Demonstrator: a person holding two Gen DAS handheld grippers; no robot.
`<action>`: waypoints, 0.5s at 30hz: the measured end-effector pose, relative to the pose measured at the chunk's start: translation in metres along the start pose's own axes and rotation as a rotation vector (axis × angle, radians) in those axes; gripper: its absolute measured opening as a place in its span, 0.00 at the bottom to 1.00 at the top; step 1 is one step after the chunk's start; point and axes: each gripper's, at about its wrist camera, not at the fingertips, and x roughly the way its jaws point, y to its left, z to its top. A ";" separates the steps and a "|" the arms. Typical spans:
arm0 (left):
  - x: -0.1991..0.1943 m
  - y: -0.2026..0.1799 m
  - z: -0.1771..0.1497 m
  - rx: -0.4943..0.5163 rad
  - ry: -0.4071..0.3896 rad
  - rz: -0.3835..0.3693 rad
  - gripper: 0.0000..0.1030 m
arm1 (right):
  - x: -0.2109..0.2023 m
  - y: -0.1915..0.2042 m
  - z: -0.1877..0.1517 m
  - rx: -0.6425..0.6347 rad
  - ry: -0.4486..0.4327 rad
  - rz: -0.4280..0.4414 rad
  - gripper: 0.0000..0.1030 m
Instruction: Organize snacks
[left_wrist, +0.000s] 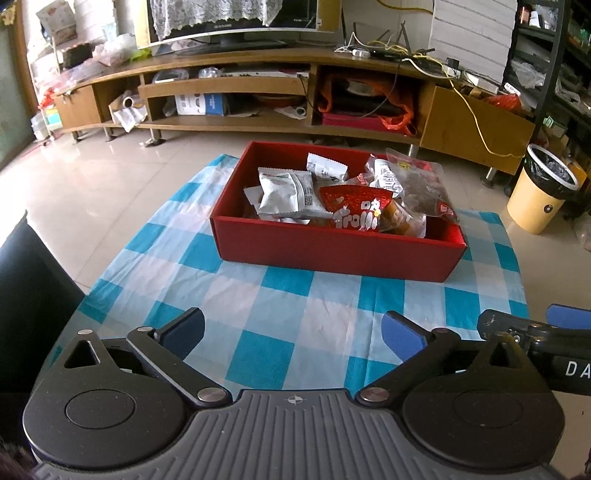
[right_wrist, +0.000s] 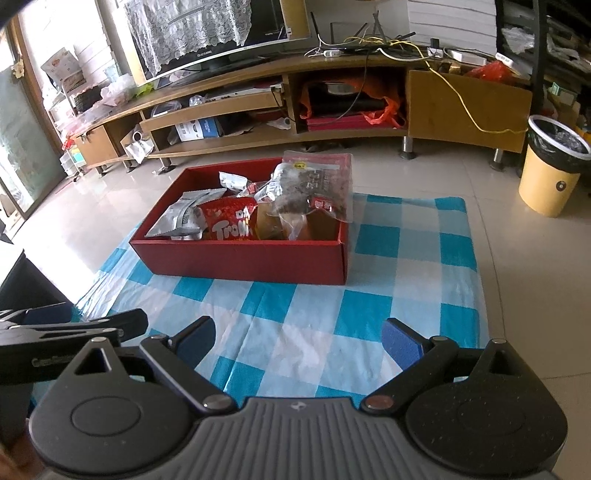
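A red box (left_wrist: 332, 251) (right_wrist: 243, 260) stands on the blue and white checked cloth (left_wrist: 258, 306) (right_wrist: 314, 325), filled with snack packets. Among them lie a silver packet (left_wrist: 284, 192) (right_wrist: 181, 218), a red Trolli bag (left_wrist: 354, 210) (right_wrist: 231, 221) and a clear bag of dark snacks (left_wrist: 417, 181) (right_wrist: 314, 184). My left gripper (left_wrist: 293, 332) hovers open over the cloth, short of the box, with nothing between its fingers. My right gripper (right_wrist: 299, 339) is open and empty too, beside the left one, whose tip (right_wrist: 74, 325) shows at the left edge of the right wrist view.
Beyond the cloth is tiled floor, then a long wooden TV stand (left_wrist: 258, 85) (right_wrist: 258, 99) with a screen and cluttered shelves. A yellow bin with a black liner (left_wrist: 543, 192) (right_wrist: 550, 170) stands at the right. A dark object (left_wrist: 26, 280) borders the cloth on the left.
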 end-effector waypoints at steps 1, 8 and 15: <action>-0.001 0.000 -0.001 -0.001 -0.002 0.002 1.00 | -0.001 0.000 -0.001 0.002 0.000 0.000 0.95; -0.003 0.003 -0.007 -0.004 -0.012 0.012 1.00 | -0.002 -0.002 -0.004 -0.001 0.004 -0.003 0.95; -0.006 0.001 -0.009 0.005 -0.034 0.019 1.00 | -0.003 -0.003 -0.005 -0.003 0.003 -0.003 0.95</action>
